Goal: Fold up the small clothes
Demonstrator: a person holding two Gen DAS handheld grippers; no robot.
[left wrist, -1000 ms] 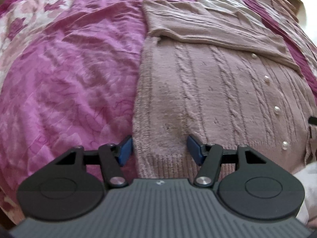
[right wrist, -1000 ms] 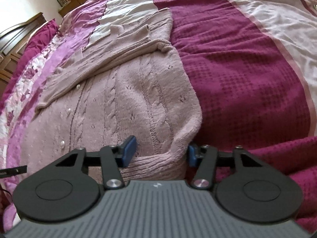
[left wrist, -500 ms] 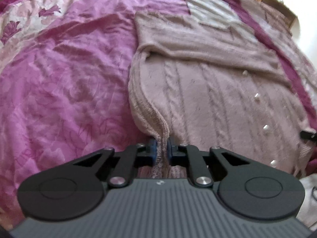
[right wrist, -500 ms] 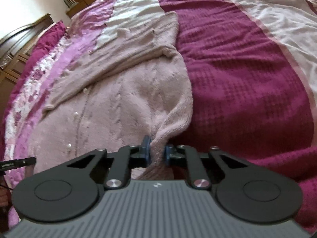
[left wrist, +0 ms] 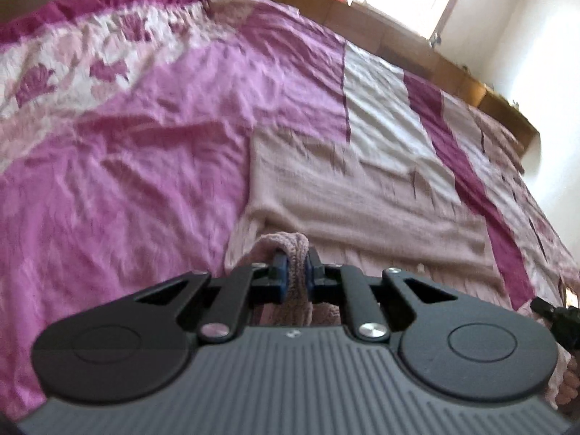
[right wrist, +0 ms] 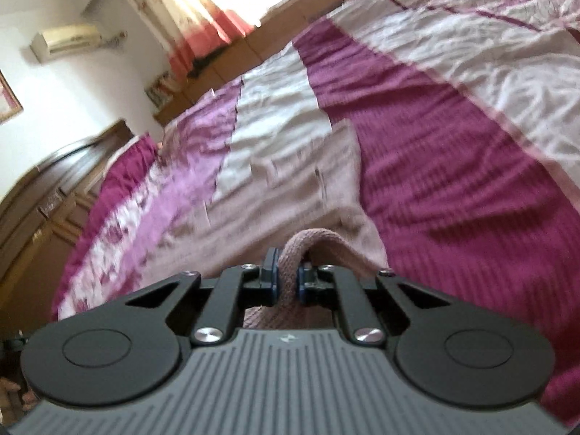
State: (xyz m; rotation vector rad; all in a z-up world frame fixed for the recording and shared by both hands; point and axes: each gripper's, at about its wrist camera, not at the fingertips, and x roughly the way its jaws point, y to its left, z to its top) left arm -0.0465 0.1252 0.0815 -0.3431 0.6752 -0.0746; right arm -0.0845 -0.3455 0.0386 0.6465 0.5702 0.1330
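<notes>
Your left gripper has its jaws clamped on a bunched fold of the pink knit cardigan, which spreads ahead across the bedspread. Your right gripper pinches another fold, the cardigan stretching beyond its jaws.
</notes>
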